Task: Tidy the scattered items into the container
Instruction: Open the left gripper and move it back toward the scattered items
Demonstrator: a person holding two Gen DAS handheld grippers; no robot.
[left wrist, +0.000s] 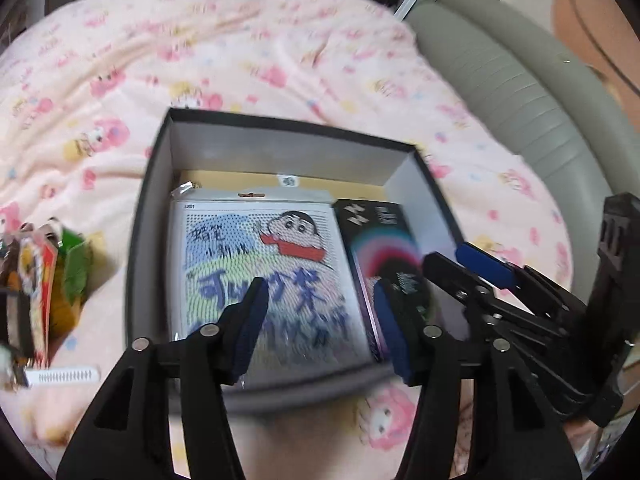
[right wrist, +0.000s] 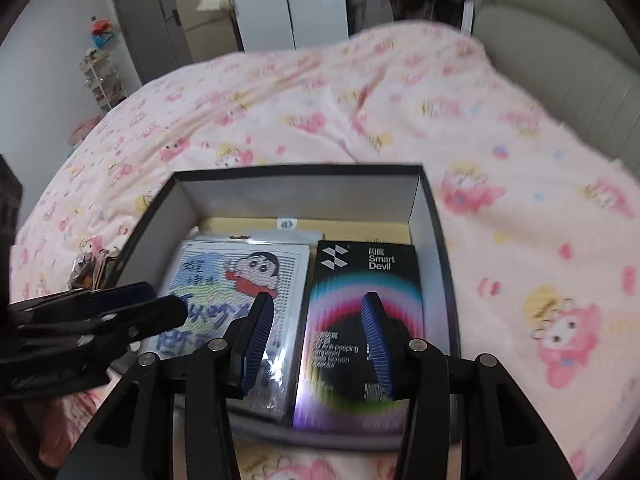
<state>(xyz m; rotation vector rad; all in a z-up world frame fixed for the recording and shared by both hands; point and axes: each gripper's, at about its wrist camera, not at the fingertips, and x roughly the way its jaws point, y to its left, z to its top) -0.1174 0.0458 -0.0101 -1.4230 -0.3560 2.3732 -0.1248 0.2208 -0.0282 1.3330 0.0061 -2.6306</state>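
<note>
Hovering over the box [right wrist: 434,216], both grippers hang side by side above the bed. Left gripper [left wrist: 320,320] is spread wide and carries nothing; right gripper [right wrist: 316,344] is likewise parted and empty. Inside, flat on the floor of the box, lie the cartoon pack [right wrist: 236,300] on the left and the Smart Devil carton [right wrist: 360,320] just beside it on the right, edges touching or nearly so.

Still outside, on the pink duvet [left wrist: 240,60] well to the left of the box, sits a small heap of trinkets [left wrist: 44,280] with something green in it, and a white comb-like strip [left wrist: 64,376] near it. Those look like the remaining work. My read: they are light and loose, so a pinch on one stiff edge should lift them, but dangling parts may swing or snag. The strip lies flat on soft bedding, so the fingers would likely sink into the cloth to get under it; take it across its narrow width. The glossy pack would probably slide between pads; the carton looks rigid and easy.

Hard to make out: the heap is blurred and cut off by the lens edge, so I cannot tell how many pieces it holds. In the right wrist view only a sliver of it [right wrist: 86,268] shows behind the left gripper [right wrist: 132,304].
</note>
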